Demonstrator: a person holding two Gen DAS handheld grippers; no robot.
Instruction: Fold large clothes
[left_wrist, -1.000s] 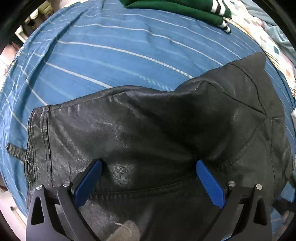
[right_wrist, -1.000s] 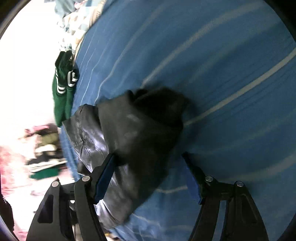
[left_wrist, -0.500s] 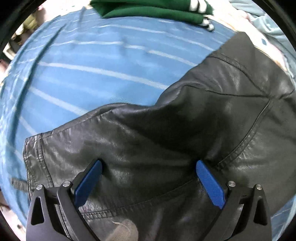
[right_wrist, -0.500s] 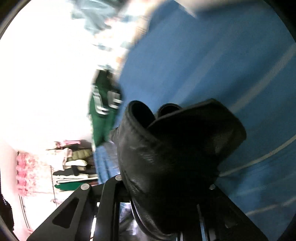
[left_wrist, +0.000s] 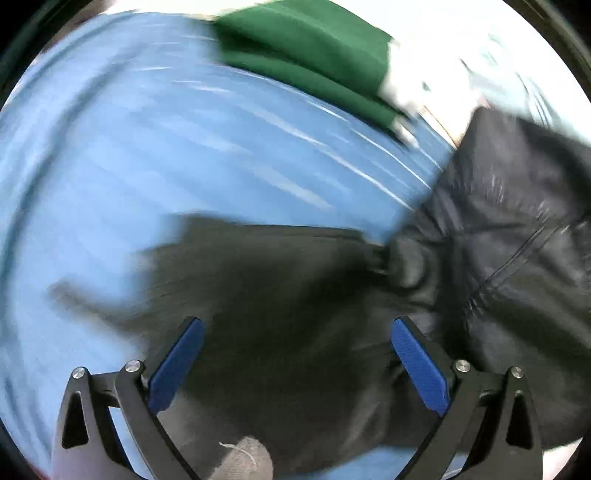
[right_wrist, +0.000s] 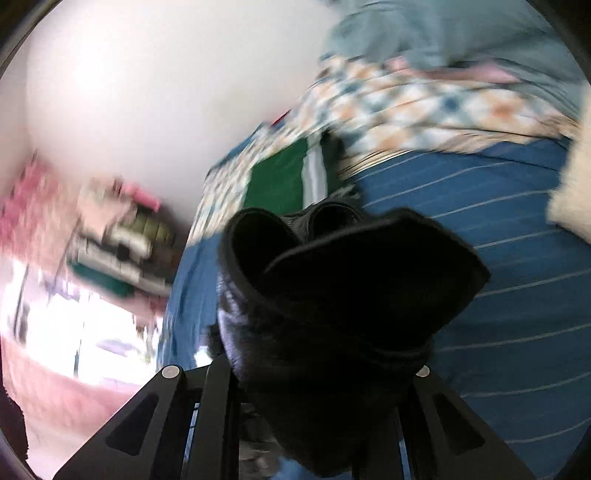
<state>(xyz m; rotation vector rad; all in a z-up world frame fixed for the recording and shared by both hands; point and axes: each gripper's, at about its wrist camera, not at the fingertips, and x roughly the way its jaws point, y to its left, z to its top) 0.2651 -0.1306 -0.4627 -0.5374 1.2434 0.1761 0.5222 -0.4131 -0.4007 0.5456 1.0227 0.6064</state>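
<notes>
A black leather jacket (left_wrist: 295, 314) lies on a blue striped bedsheet (left_wrist: 147, 155). In the blurred left wrist view my left gripper (left_wrist: 295, 358) stands open above it, its blue pads (left_wrist: 177, 365) wide apart with the leather below them. At the right of that view the jacket (left_wrist: 517, 240) rises in a raised fold. In the right wrist view my right gripper (right_wrist: 317, 373) is shut on a bunched part of the jacket (right_wrist: 351, 295), lifted off the sheet (right_wrist: 517, 314); the leather hides the pads.
A folded green garment with white stripes (left_wrist: 314, 62) lies at the far side of the bed, also the green garment (right_wrist: 280, 177) in the right wrist view. A patterned quilt (right_wrist: 424, 110) and a pale pillow (right_wrist: 572, 192) lie beyond. A clothes rack (right_wrist: 122, 240) stands off the bed's left.
My right gripper closed on the jacket's edge and lifted it well off the sheet while rolling. My left gripper, still open, rose and shifted; the jacket's right part now stands higher.
</notes>
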